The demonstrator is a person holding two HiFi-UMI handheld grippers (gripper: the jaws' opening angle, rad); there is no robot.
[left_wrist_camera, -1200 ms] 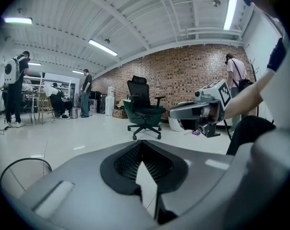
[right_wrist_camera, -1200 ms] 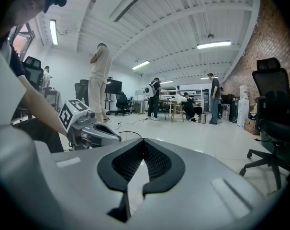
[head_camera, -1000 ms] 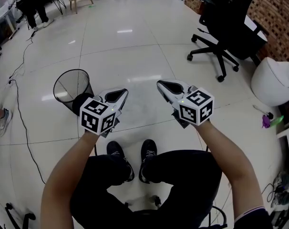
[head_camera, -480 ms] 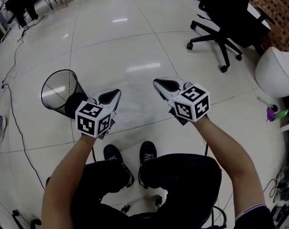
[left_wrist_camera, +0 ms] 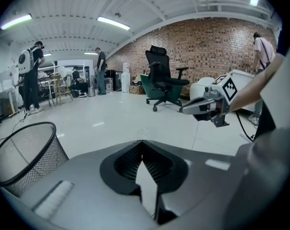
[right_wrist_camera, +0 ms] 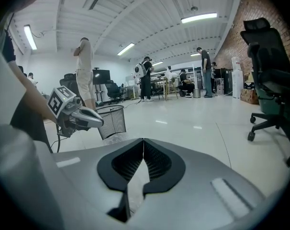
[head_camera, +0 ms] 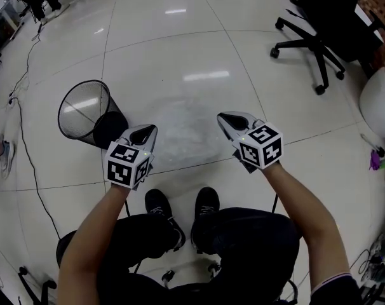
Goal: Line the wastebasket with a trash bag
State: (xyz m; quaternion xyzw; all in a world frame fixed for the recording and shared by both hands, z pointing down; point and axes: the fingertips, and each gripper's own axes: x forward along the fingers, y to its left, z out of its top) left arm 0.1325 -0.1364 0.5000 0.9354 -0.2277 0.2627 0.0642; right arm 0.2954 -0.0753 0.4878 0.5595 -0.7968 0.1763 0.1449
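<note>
Left tool (head_camera: pixel 147 131) and right tool (head_camera: pixel 229 119), both closed, flank the clear trash bag (head_camera: pixel 183 132) on the floor (head_camera: pixel 180 49) beside the mesh wastebasket (head_camera: pixel 84 110).

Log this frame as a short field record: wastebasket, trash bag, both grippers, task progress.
wastebasket: black mesh, on the floor, no liner inside
trash bag: clear film spread between the two grippers, to the right of the wastebasket in the head view
left gripper: jaws together; whether it holds the bag is unclear
right gripper: jaws together; whether it holds the bag is unclear
surroundings: office chair beyond the right gripper
progress: wastebasket not yet lined
</note>
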